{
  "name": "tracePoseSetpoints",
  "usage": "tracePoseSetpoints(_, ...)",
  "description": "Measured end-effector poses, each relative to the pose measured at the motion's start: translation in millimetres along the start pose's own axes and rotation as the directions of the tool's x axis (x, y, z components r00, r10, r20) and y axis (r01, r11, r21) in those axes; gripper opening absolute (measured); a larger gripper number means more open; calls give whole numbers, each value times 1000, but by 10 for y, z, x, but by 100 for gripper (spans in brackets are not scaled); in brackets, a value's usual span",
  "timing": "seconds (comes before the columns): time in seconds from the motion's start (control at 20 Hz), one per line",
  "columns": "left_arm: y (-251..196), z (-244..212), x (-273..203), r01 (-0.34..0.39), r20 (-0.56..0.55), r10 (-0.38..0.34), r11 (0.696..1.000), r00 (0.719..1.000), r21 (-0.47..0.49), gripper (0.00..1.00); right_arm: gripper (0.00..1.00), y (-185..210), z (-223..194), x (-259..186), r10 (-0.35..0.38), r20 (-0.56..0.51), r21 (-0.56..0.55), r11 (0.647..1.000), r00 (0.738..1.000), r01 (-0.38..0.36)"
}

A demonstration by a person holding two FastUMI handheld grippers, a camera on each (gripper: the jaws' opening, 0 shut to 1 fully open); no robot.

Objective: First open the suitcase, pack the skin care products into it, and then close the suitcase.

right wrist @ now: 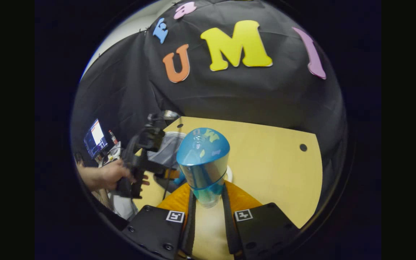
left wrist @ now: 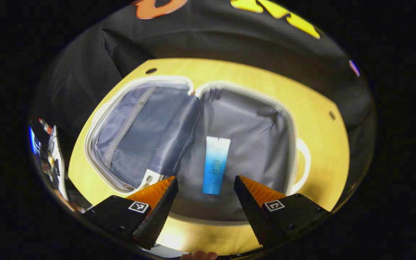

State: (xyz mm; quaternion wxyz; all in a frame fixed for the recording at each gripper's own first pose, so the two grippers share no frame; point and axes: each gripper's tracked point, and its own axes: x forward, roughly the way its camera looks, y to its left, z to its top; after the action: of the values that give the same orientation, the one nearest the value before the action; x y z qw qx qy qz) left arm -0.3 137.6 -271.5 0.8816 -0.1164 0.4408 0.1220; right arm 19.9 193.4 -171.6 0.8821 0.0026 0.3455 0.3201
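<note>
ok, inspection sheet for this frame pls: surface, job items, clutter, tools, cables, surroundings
Surface: light wooden table with small dark holes near its edges.
Job's things: suitcase lies open and flat on the table; a blue and white tube lies in its right half; a blue-capped bottle is held above the table.
Clutter: nothing seen on the table.
Tools: left tool open, above the tube, touching nothing; right tool shut on the bottle.
Cables: a thin dark cable hangs under the left tool in the right gripper view.
Surroundings: black cloth wall; a lit screen and small items beyond the table.
</note>
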Motion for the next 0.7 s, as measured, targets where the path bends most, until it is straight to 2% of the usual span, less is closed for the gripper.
tracePoseSetpoints(0.1, 262, 121, -398, 30, 154, -27, 999, 988, -16, 99, 34, 268, -16, 487, 32, -74, -5, 999, 997, -32)
tracePoseSetpoints(0.2, 523, 44, -731, 32, 225, -32, 999, 974, 4, 98, 34, 583, -158, 946, 80, -158, 75, 995, 984, -69)
tracePoseSetpoints(0.3, 757, -77, -933, 28, 266, -34, 999, 963, 25, 99, 34, 715, -414, 1405, 71, -240, 144, 989, 968, -37)
tracePoseSetpoints(0.4, 926, -200, -997, 30, 278, -34, 999, 960, 19, 99, 34, 781, -667, 1694, 54, -316, 189, 982, 947, 7)
tracePoseSetpoints(0.5, 1111, -370, -958, 18, 248, -16, 1000, 969, -6, 98, 34, 843, -850, 1814, 37, -364, 212, 976, 931, 43)
tracePoseSetpoints(0.6, 1259, -466, -923, 14, 221, -4, 999, 975, -45, 98, 31, 859, -977, 1851, 22, -390, 222, 972, 920, 71)
tracePoseSetpoints(0.65, 1304, -481, -912, 22, 215, -7, 998, 977, -67, 98, 34, 855, -924, 1879, 17, -371, 236, 969, 928, 77)
tracePoseSetpoints(0.7, 1328, -470, -901, 37, 218, -18, 996, 976, -83, 98, 34, 836, -932, 1881, 5, -380, 232, 969, 925, 90)
